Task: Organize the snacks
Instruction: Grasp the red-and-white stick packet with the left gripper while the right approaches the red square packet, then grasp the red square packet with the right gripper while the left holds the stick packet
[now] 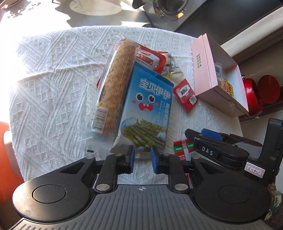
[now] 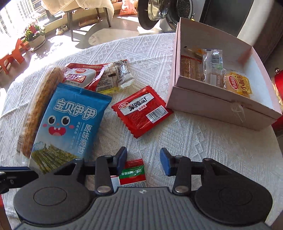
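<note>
A blue seaweed packet [image 1: 146, 106] [image 2: 70, 123] lies partly over a long bread stick in clear wrap [image 1: 116, 79] [image 2: 40, 106]. My left gripper [image 1: 143, 158] is shut on the packet's near edge. A small red-and-green sachet [image 2: 134, 175] [image 1: 182, 148] lies on the cloth just behind the pads of my right gripper [image 2: 144, 157] [image 1: 194, 136]. That gripper is open, with only cloth between its pads. A red packet [image 2: 141, 111] [image 1: 185, 95] lies between the pile and the open pink box [image 2: 212, 106] [image 1: 208, 70]. The box holds several wrapped snacks, among them a yellow bun [image 2: 237, 85].
A red-and-white packet [image 2: 83, 76] and clear-wrapped sweets [image 2: 118, 76] lie behind the seaweed packet. The round table wears a white textured cloth [image 1: 53, 70], and the box sits near its right edge. Red round objects [image 1: 265, 90] stand beyond that edge. A washing machine [image 2: 164, 10] stands behind.
</note>
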A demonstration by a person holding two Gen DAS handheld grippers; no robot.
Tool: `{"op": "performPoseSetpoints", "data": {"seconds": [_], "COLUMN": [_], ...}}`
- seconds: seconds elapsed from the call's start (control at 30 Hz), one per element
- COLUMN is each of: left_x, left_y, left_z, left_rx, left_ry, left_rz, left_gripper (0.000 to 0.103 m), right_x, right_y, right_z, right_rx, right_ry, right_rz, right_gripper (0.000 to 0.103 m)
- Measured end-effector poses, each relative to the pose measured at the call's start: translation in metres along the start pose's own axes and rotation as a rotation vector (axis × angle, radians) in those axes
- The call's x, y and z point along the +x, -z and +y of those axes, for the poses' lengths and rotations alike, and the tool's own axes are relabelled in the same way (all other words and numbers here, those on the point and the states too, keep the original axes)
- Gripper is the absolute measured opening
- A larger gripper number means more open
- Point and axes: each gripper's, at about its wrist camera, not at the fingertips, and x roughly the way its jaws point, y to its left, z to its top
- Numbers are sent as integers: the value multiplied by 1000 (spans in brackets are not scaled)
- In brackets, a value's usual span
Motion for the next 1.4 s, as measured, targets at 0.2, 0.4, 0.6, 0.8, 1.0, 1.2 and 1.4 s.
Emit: {"op": "performPoseSetpoints", "data": {"seconds": [0.2,0.4,0.6,0.8,1.0,1.2,1.4], "left_x": [7,2,-14,3,23,62,82], "left_y": [20,43,56,63,63,79,85], "left_z": [-22,-18,-19,-38,-87,-150,-180], "left_rx": [21,-87,-130,-138,-19,100,171], "left_ry": [17,-102,-155,-112,-78,-218,-343], "left_rz": [31,-16,-55,-39,-15,41,55], "left_gripper": [22,22,22,22,23,26,39], "right_x": [-26,15,43,16,-2,-17,-16], "right_y": [6,-44,-66,-21,12,50,76], "right_z": [-32,-29,16,-33,-100,-132,-159], "right_rx": [56,458,214,50,-19,-95,-46], "right_ry": [-76,-60,64,-46,-181,-98,-59], "right_rz": [6,-19,-81,-6,12,-2,2], "right_gripper": [49,73,74,56,63,74,83]}}
